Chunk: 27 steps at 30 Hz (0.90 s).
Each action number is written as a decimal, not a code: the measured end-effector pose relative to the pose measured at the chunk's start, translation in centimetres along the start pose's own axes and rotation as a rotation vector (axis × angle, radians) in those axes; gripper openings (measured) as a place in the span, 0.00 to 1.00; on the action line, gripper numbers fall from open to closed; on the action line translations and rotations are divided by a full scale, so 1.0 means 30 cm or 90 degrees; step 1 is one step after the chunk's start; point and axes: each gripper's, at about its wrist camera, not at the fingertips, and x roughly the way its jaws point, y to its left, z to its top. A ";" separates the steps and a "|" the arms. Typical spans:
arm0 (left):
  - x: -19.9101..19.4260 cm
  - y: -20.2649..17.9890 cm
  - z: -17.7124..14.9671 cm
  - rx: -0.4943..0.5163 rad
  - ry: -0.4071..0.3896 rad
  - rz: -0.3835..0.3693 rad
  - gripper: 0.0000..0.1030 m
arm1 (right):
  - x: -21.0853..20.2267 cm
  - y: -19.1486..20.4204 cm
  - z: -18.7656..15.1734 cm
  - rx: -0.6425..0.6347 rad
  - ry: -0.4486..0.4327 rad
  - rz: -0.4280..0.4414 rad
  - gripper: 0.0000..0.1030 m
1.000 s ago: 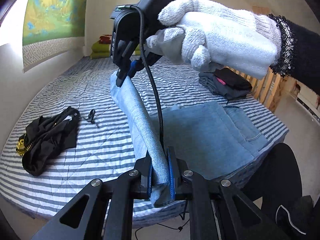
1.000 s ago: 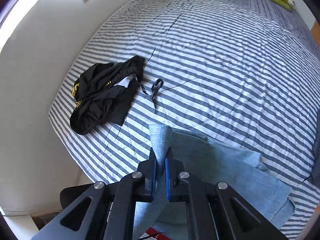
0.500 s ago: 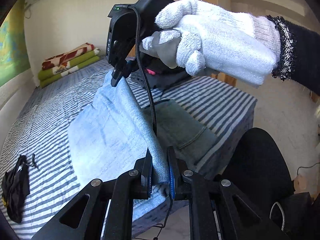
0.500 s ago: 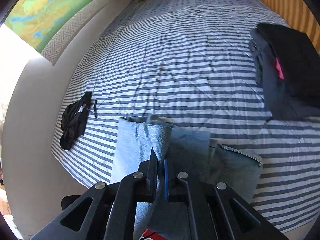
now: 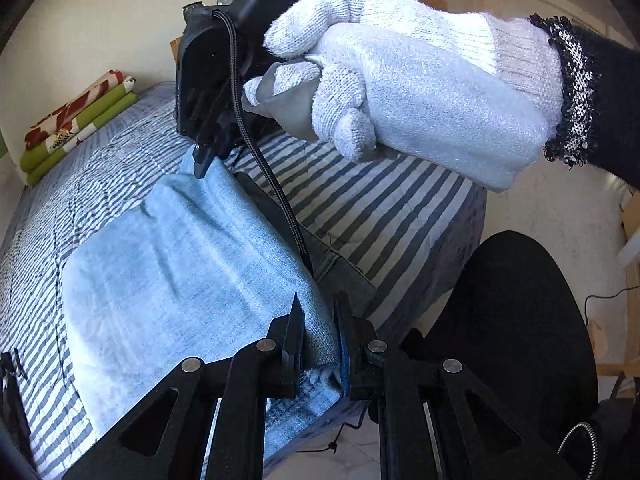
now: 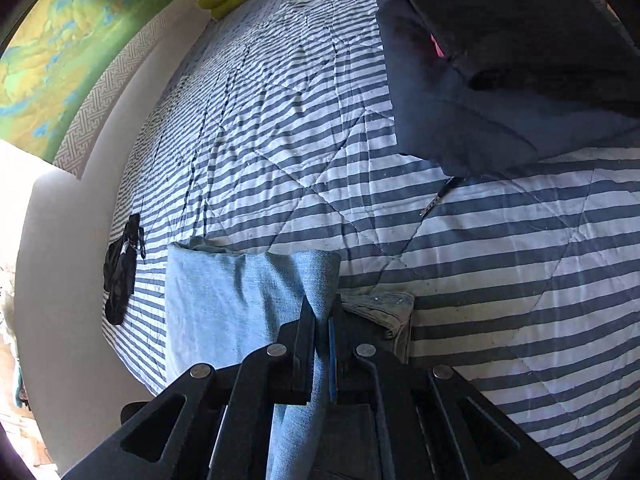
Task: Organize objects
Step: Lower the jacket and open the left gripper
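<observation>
A pair of light blue jeans (image 5: 188, 264) is held between the two claws over the near corner of a bed covered with a blue-and-white striped quilt (image 6: 400, 168). In the left wrist view, the left claw (image 5: 318, 332) is seen at the lower centre of the frame with a fold of the denim between its fingers; its jaws are opening slightly, yet the fabric is still pinched between them. The right claw (image 5: 204, 160) is seen at the upper centre of that view, gripped by a hand in a white knit glove (image 5: 400, 92), and it is clamped on the far end of the same fold. In the right wrist view, the right claw (image 6: 322, 320) is shown narrow at the lower centre, closed on a bunched edge of the jeans (image 6: 240, 300), with the rest of the cloth spread over the bed at the lower left. A stack of dark folded clothes (image 6: 500, 72) is seen at the upper right of the right wrist view, well apart from the jeans. A crumpled black garment (image 6: 120, 276) lies near the left edge of the bed. Folded green and red blankets (image 5: 76, 124) are seen at the far end of the bed, at the left of the left wrist view.
</observation>
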 end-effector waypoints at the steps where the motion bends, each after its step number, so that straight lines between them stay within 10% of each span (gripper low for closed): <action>1: 0.013 -0.007 0.003 0.001 0.012 -0.012 0.20 | 0.008 0.000 -0.001 -0.011 0.006 -0.007 0.07; 10: -0.179 -0.039 -0.057 -0.015 -0.023 -0.123 0.37 | -0.253 0.032 -0.079 -0.041 -0.132 -0.041 0.16; 19: -0.352 0.453 -0.318 -0.201 -0.032 0.035 0.37 | -0.273 0.195 -0.399 -0.147 -0.254 -0.023 0.30; 27: -0.229 0.643 -0.316 -0.264 -0.025 0.051 0.34 | -0.029 0.216 -0.429 -0.199 -0.158 -0.123 0.30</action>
